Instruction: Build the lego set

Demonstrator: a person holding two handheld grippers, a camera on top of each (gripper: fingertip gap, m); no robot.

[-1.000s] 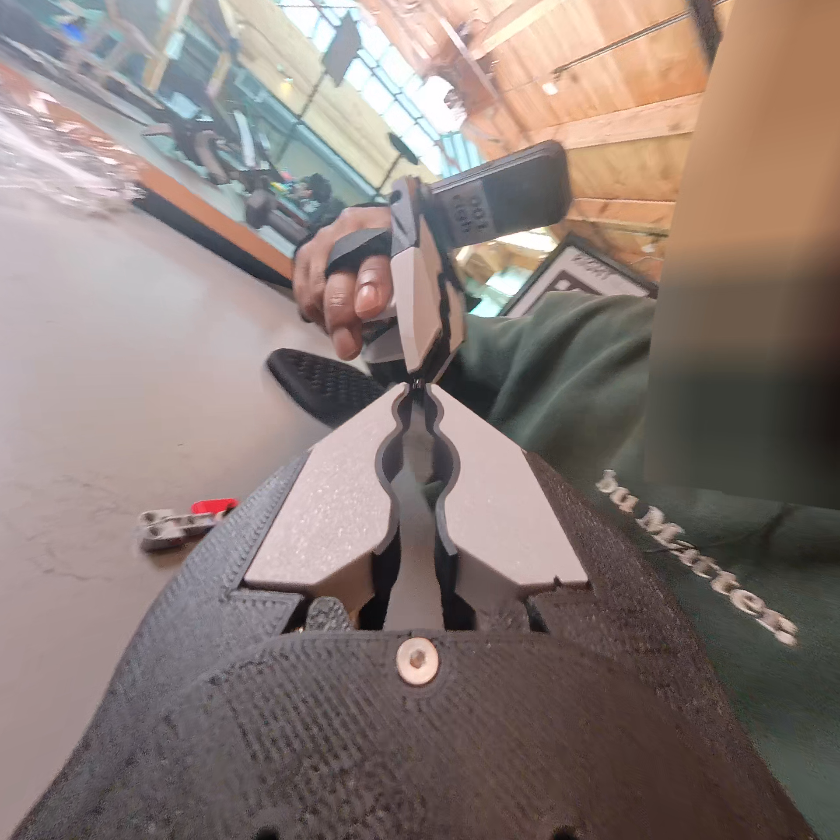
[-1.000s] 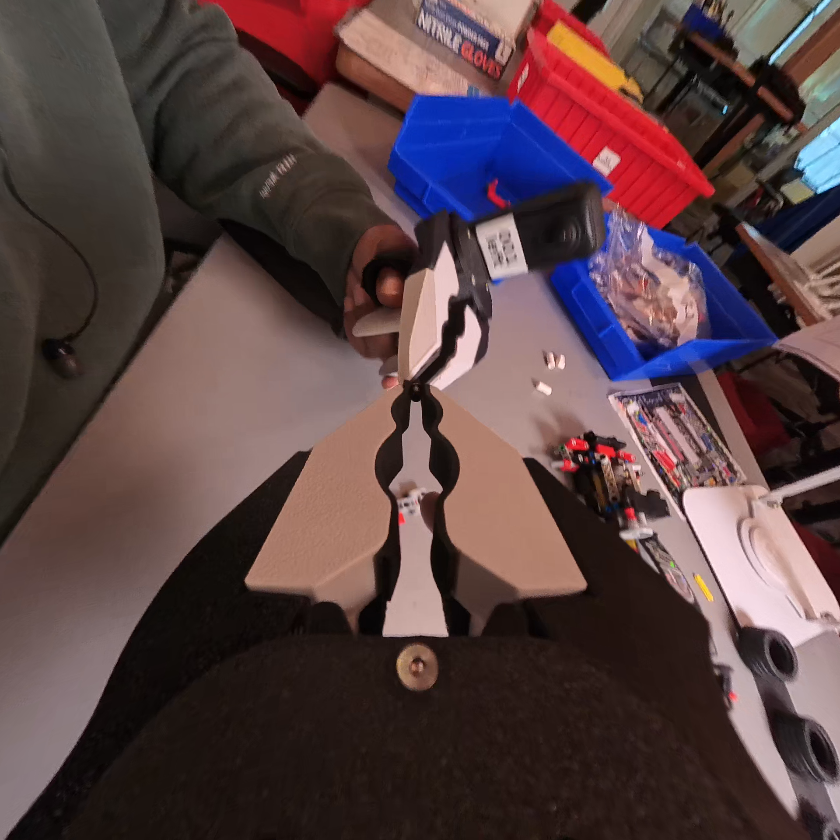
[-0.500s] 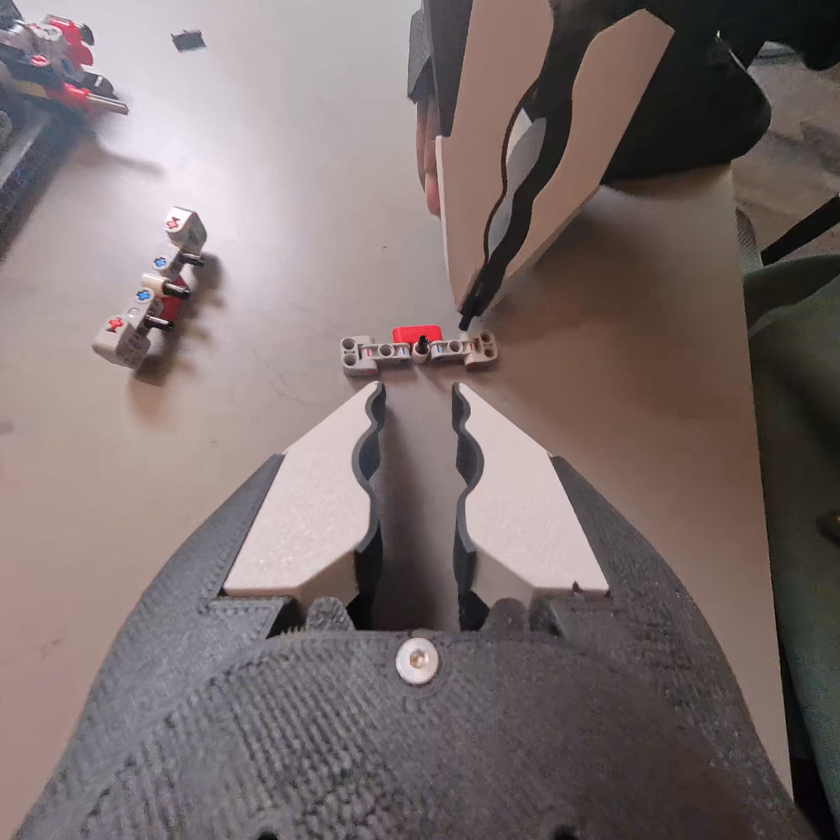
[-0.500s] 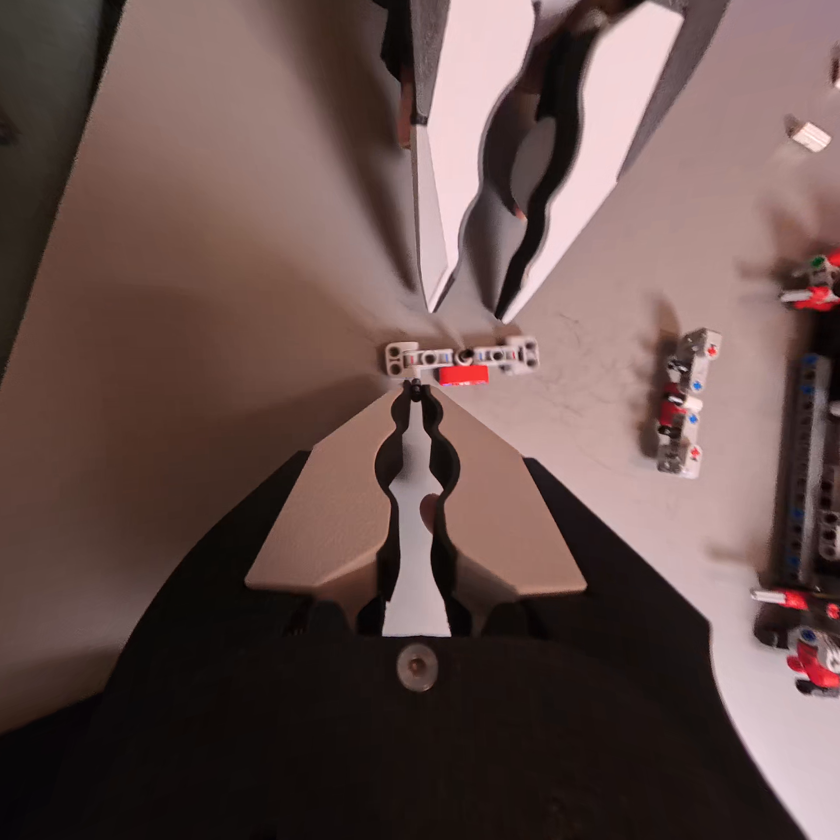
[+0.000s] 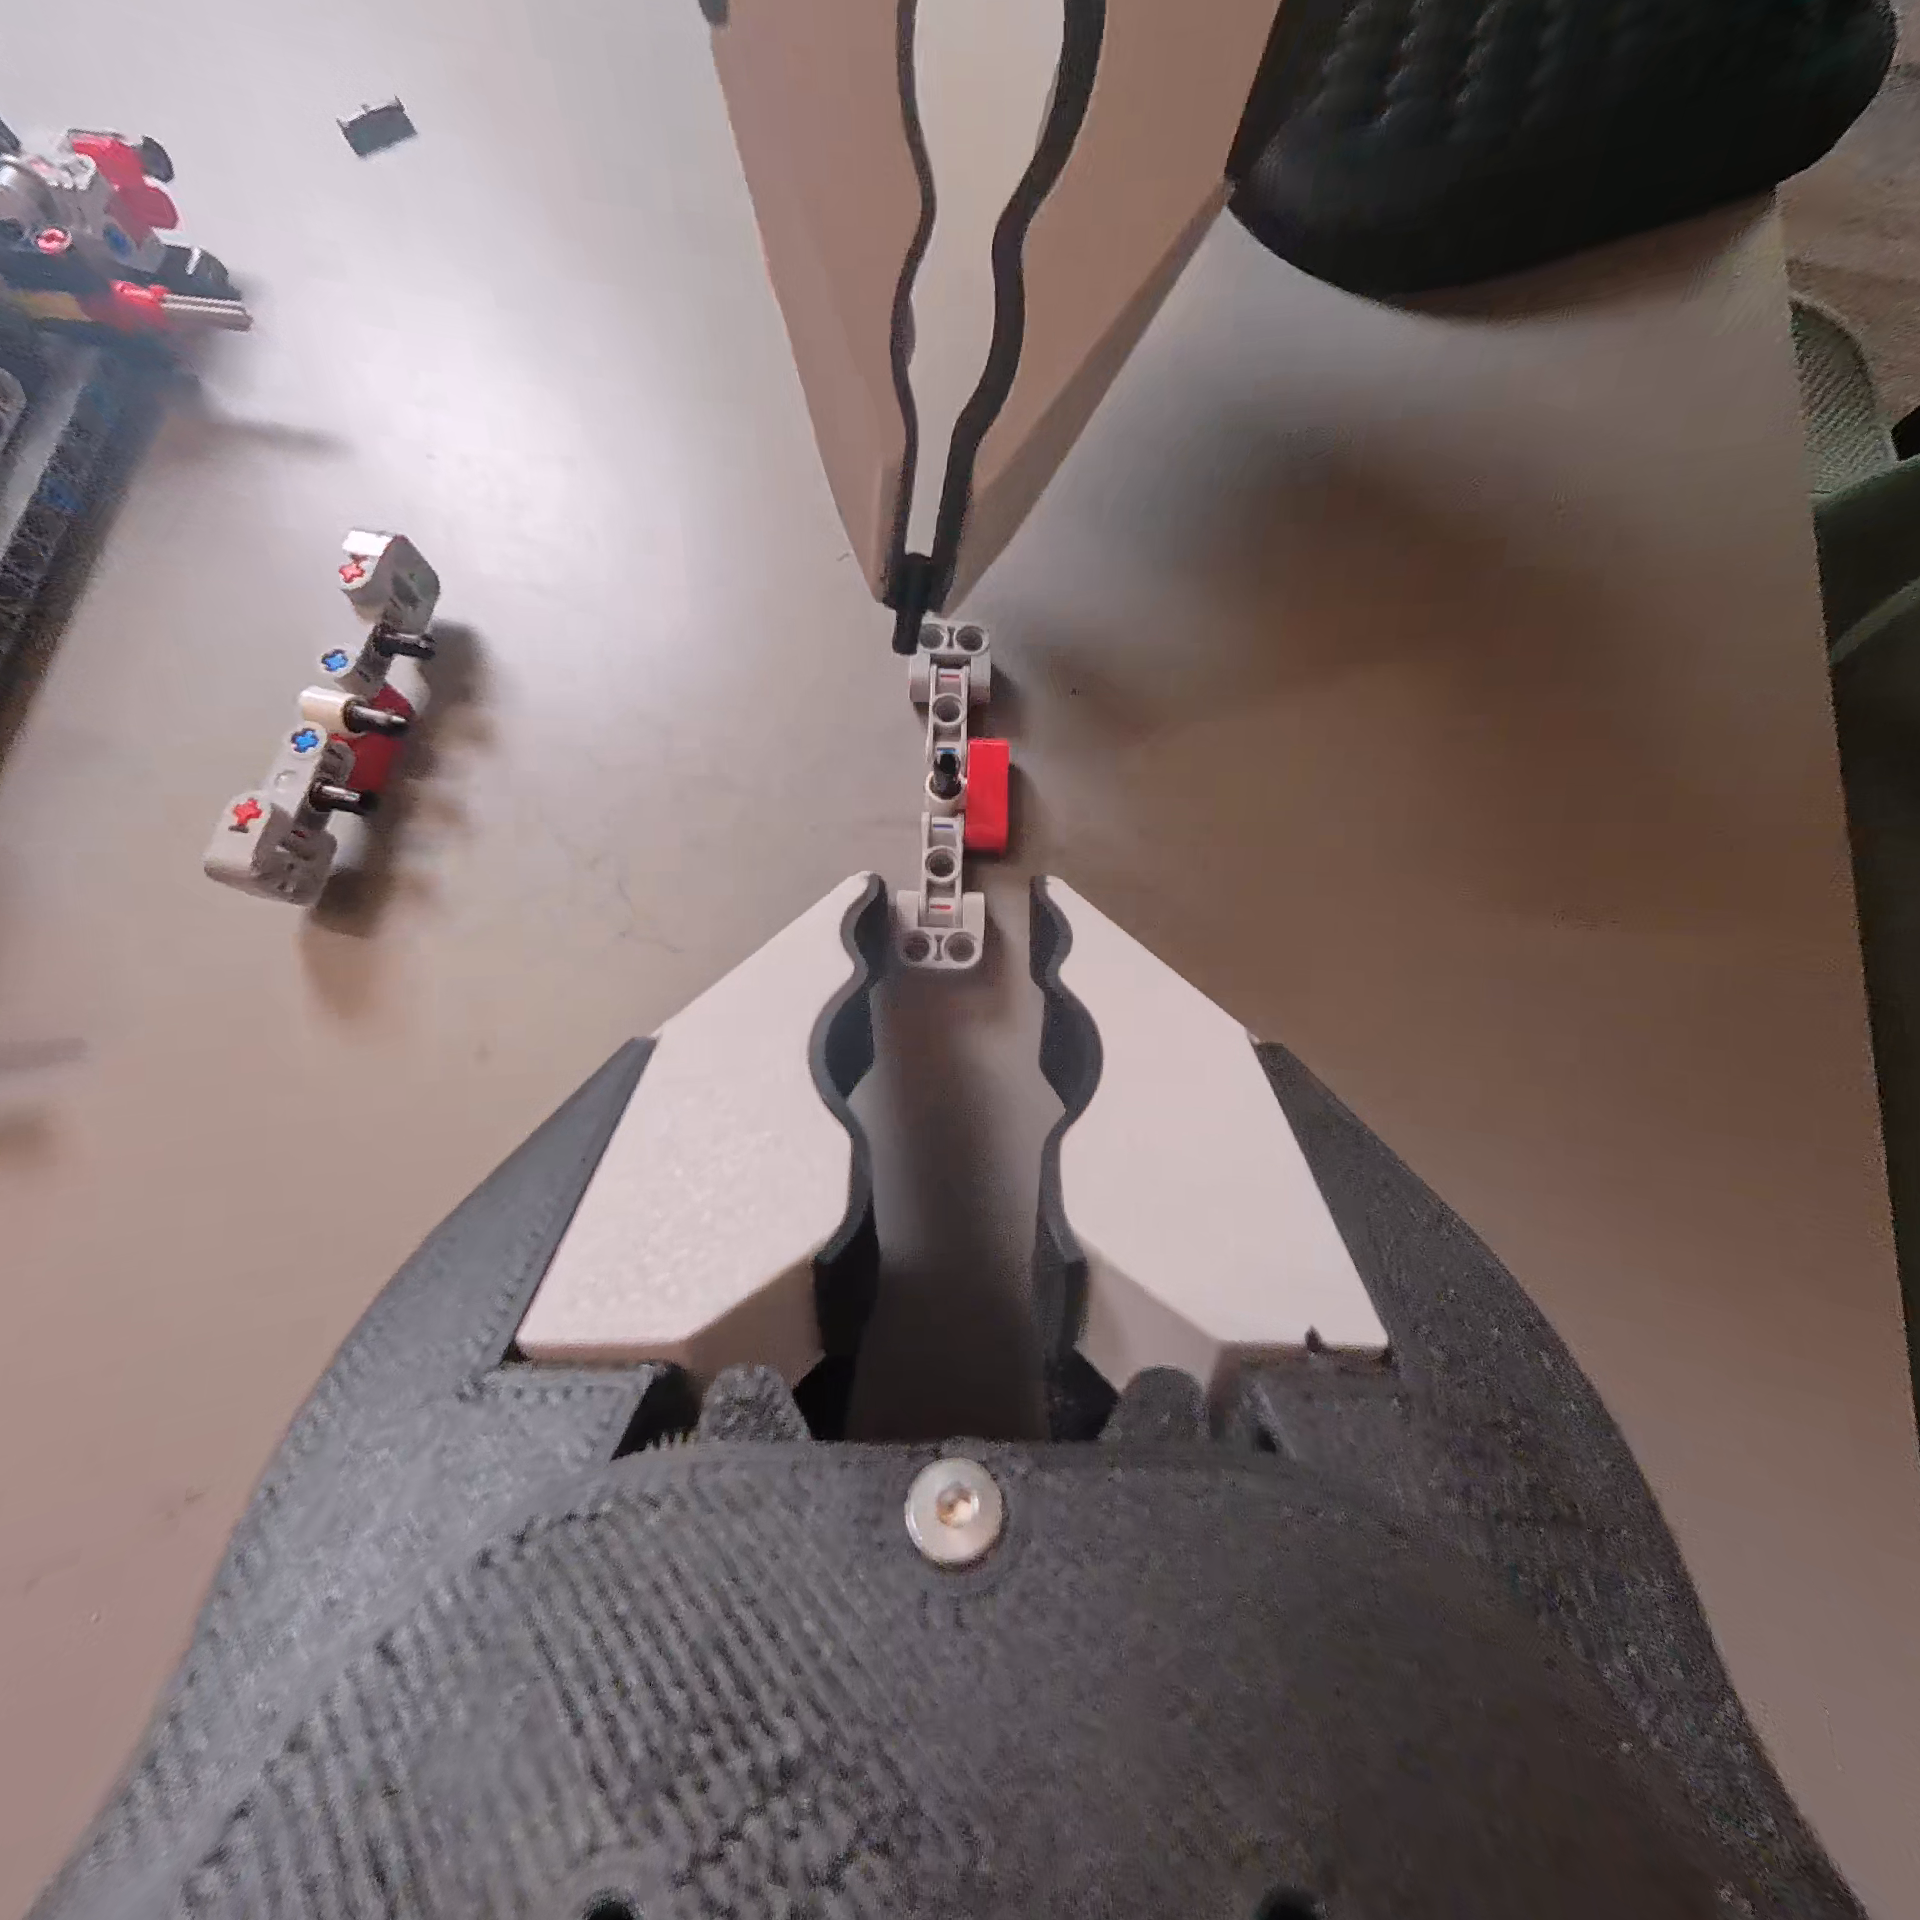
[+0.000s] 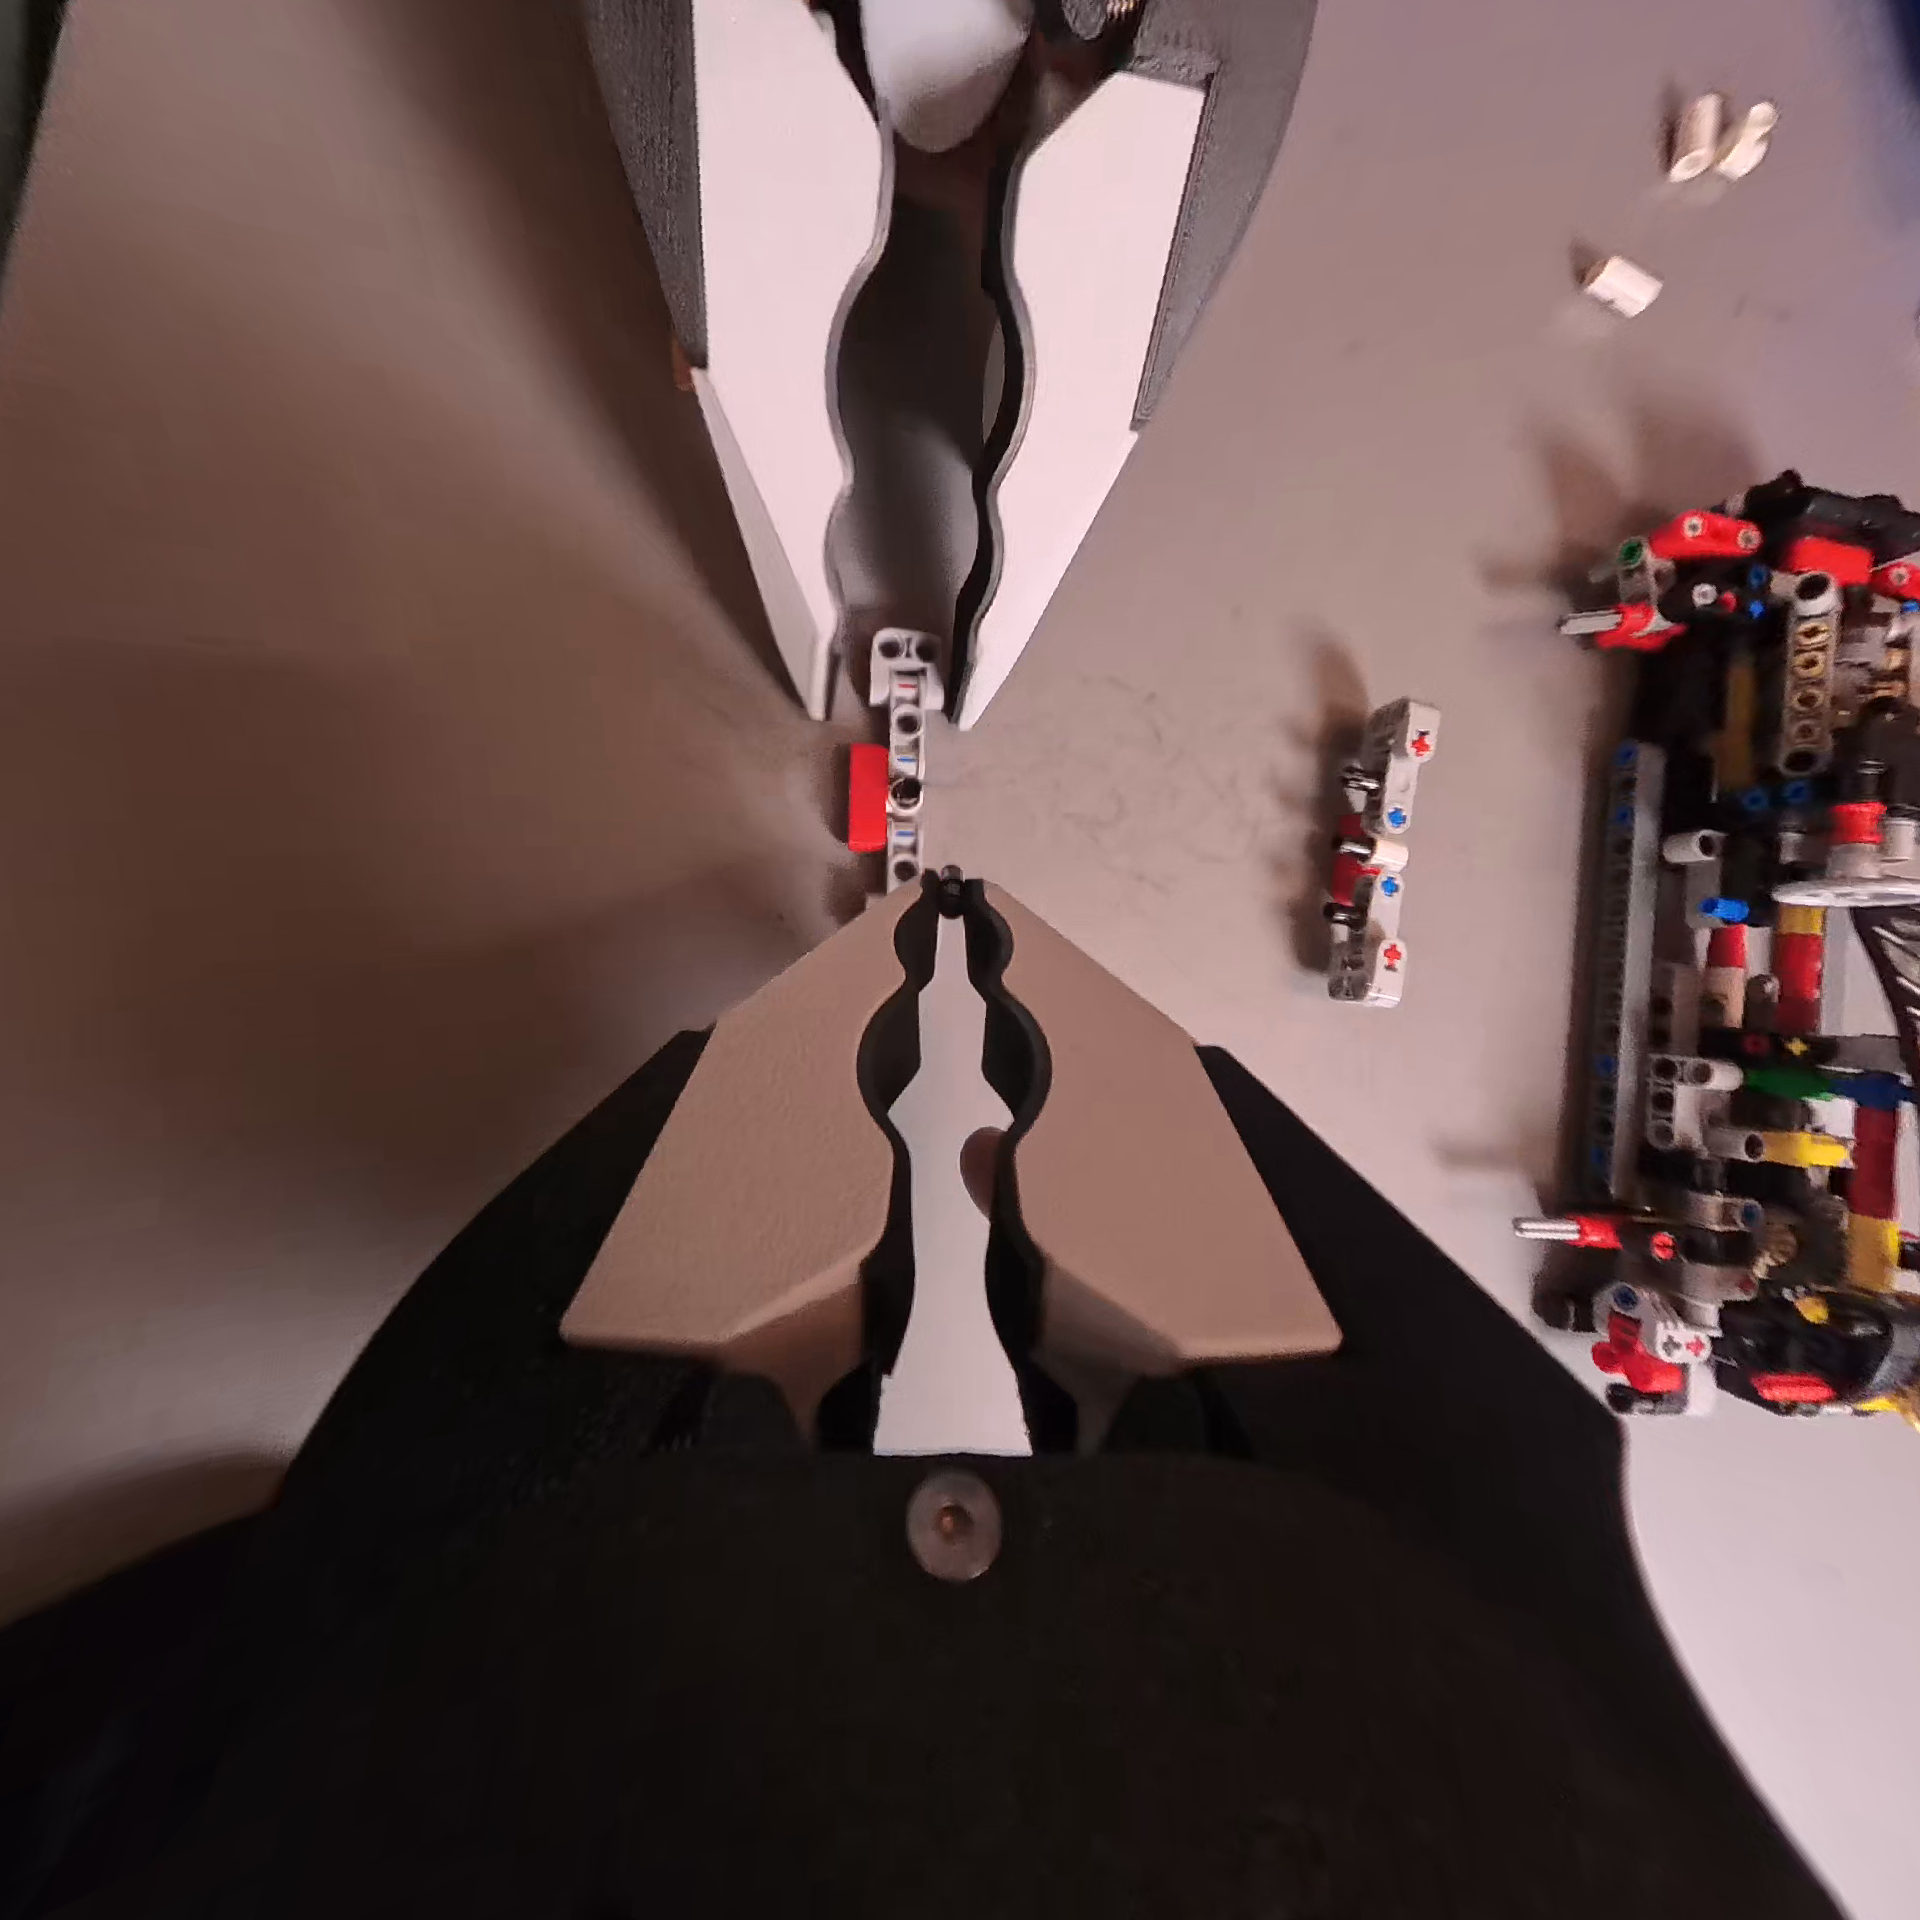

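Note:
A grey beam assembly (image 5: 943,790) with a red piece (image 5: 987,795) on its side lies flat on the table, pointing along both grippers. My left gripper (image 5: 951,894) is open, and the beam's near end lies between its fingertips without touching them. My right gripper (image 6: 951,891) is shut on a small black pin (image 6: 951,889), held at the other end of the beam (image 6: 906,758). In the left wrist view the right gripper (image 5: 914,597) comes in from the top with the pin (image 5: 910,603) at its tips. The left gripper (image 6: 894,712) shows at the top of the right wrist view.
A second grey sub-assembly with black pins (image 5: 322,727) lies apart on the table, also in the right wrist view (image 6: 1377,852). A large multicoloured build (image 6: 1766,987) stands beyond it. Small white pieces (image 6: 1714,140) and a small black piece (image 5: 376,125) lie farther off. Some 5 centimetres of space lies between my two pairs of fingers. The small black piece (image 5: 376,125) sits 20 centimetres or so from the ends of my right fingers.
Both grippers came down from tip to tip in the air to the table. My left gripper opened. The beam turned from crosswise to lengthwise, its end now between the left fingertips.

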